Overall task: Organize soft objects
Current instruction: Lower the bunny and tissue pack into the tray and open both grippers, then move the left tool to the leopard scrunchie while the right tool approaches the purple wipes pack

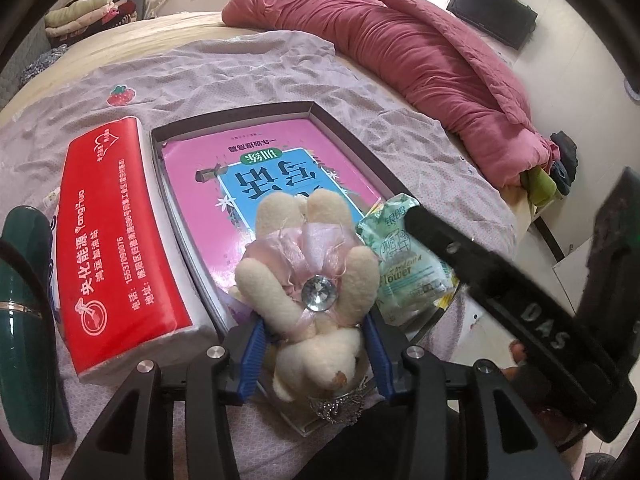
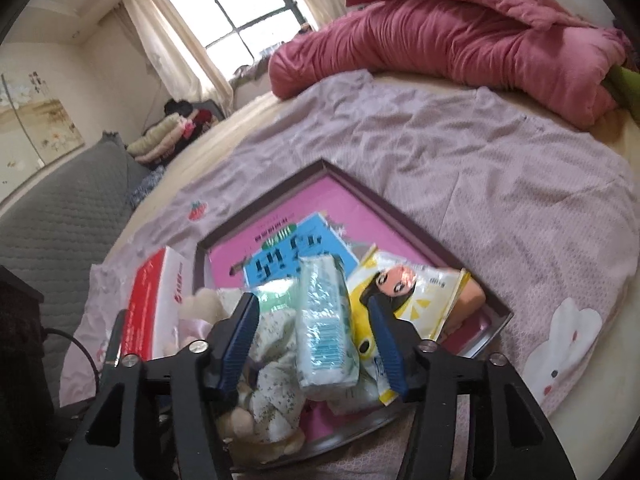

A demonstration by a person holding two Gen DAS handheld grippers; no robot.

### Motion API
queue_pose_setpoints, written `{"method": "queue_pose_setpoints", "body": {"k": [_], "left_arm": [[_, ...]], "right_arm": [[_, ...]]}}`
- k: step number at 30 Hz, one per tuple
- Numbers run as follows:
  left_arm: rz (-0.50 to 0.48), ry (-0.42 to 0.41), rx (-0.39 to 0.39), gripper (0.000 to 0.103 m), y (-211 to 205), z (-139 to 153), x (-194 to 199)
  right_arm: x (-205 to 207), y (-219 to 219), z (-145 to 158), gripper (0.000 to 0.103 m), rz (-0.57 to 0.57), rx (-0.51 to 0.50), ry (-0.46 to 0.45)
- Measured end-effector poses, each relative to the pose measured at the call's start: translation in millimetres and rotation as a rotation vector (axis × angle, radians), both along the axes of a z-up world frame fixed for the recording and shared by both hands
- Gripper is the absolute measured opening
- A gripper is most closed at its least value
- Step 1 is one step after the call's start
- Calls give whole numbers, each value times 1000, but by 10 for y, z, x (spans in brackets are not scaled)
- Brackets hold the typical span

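Box [image 1: 344, 136]: lying open on the lilac sheet [image 1: 240, 76]; pink book [image 1: 280, 152] covering its floor.
Left gripper [image 1: 314, 346]: blue fingers pressing both sides of the plush bear [image 1: 316, 280], bear hanging upside down over the box's near end.
Right gripper [image 2: 314, 334]: fingers spread wide; tissue pack [image 2: 326, 320] standing between them, contact unclear.
Also in box: yellow packet [image 2: 404, 296].
Red tissue pack [image 1: 120, 240]: lying beside the box.
Hard to read: floral cloth [image 2: 276, 376], blurring.

A home bedroom is indicated by the bed [image 2: 500, 184], a rolled pink quilt [image 1: 420, 64], a curtained window [image 2: 236, 4] and folded clothes [image 2: 168, 136] stacked at its far corner.
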State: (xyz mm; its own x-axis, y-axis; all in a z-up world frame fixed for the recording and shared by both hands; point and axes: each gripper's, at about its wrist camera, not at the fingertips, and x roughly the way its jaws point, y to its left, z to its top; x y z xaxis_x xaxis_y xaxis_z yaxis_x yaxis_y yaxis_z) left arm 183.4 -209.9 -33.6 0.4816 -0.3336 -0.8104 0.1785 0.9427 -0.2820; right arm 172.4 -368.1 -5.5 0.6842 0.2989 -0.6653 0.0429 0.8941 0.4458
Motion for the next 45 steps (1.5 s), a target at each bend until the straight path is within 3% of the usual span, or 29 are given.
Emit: {"method": "queue_pose_setpoints", "body": {"k": [7, 12, 18, 29, 36, 41, 45], "left_arm": [[-8, -12, 23, 50, -54, 69, 15], [-25, -52, 28, 57, -73, 188, -30], [-7, -84, 24, 60, 17, 293, -44], [101, -137, -44, 60, 619, 565, -220], [232, -157, -55, 60, 1337, 699, -484], [342, -176, -18, 60, 1942, 713, -697], [413, -151, -41, 60, 2347, 605, -802]], "right_arm": [[-143, -142, 212, 67, -90, -10, -131], [-168, -191, 236, 69, -113, -8, -141], [-209, -196, 279, 69, -123, -24, -159], [-280, -65, 418, 71, -95, -61, -204], [-371, 308, 700, 74, 8, -93, -272], [-434, 795, 850, 74, 153, -123, -304], [-503, 1293, 908, 74, 295, -195, -325]]}}
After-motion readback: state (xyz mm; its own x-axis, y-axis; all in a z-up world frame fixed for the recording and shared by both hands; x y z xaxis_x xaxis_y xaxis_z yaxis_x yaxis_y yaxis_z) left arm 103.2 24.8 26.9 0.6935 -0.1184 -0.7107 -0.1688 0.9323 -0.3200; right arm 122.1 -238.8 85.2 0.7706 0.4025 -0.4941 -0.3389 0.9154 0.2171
